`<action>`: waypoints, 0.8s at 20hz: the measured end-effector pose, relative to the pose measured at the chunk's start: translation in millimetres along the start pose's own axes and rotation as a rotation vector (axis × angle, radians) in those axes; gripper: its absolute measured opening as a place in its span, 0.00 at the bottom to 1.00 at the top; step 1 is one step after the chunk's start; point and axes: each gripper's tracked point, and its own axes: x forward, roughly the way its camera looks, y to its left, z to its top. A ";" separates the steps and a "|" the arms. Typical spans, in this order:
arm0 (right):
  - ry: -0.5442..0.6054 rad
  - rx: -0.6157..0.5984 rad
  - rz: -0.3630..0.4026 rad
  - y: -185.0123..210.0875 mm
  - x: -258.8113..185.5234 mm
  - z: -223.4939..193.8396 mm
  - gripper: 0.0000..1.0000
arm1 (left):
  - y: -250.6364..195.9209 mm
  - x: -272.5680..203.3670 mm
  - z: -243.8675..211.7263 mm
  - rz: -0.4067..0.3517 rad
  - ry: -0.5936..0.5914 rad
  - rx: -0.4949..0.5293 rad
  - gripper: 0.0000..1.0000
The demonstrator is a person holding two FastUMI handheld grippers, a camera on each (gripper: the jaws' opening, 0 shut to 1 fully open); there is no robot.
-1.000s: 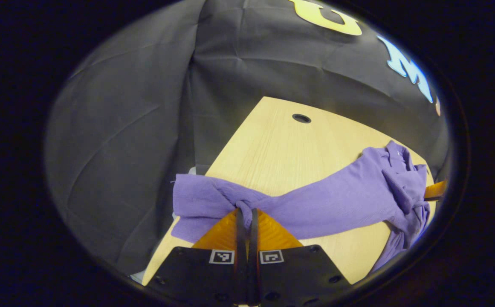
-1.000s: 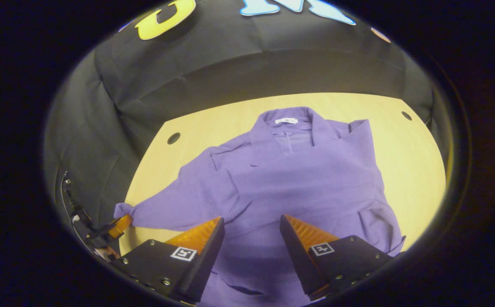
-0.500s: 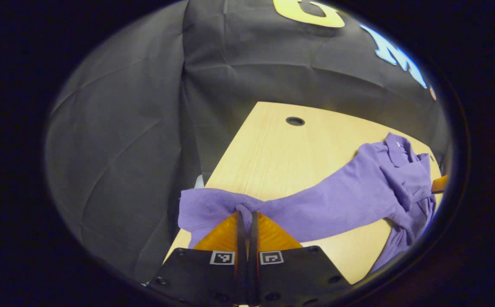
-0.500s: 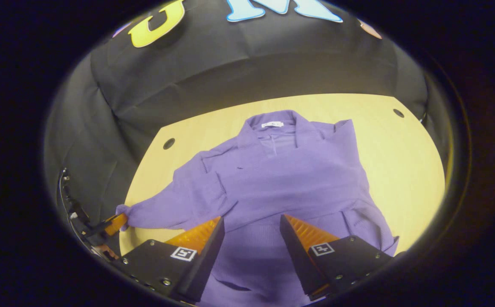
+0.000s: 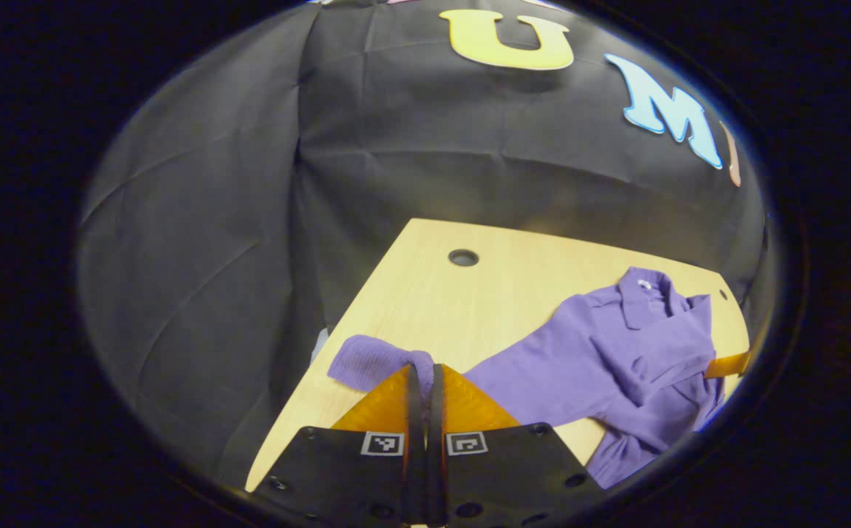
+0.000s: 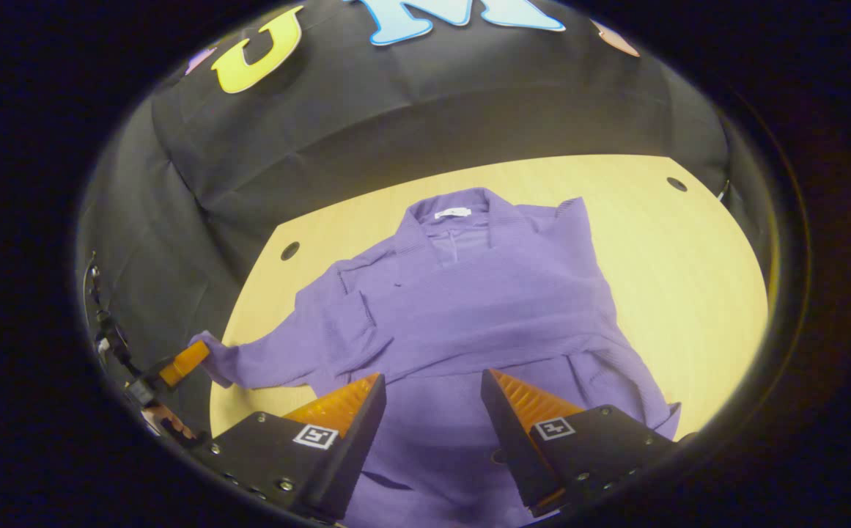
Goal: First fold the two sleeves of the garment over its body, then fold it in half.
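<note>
The left gripper (image 5: 422, 374) is pinching the cuff (image 5: 366, 359) of one sleeve (image 6: 271, 359), stretched out sideways, while the right gripper (image 6: 425, 392) is hovering spread wide over the sweater (image 6: 469, 293) lying on the table (image 6: 689, 249). Farther off, the other sleeve (image 6: 572, 227) is already lying across the body, so this sleeve and the halving are remaining. Since a second ago, the left gripper has been rising and pulling back, with the cuff riding higher.
</note>
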 end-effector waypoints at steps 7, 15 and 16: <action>-0.024 0.071 -0.026 -59.6 -26.8 3.2 0.81 | -115.2 -6.8 42.1 -0.105 -0.064 0.048 0.07; -0.019 0.155 -0.071 -140.6 -50.7 -6.9 0.82 | -262.9 -5.6 65.6 -0.242 -0.100 0.112 0.07; -0.019 0.162 -0.074 -149.9 -54.2 -7.9 0.82 | -282.3 -6.9 66.9 -0.263 -0.101 0.122 0.07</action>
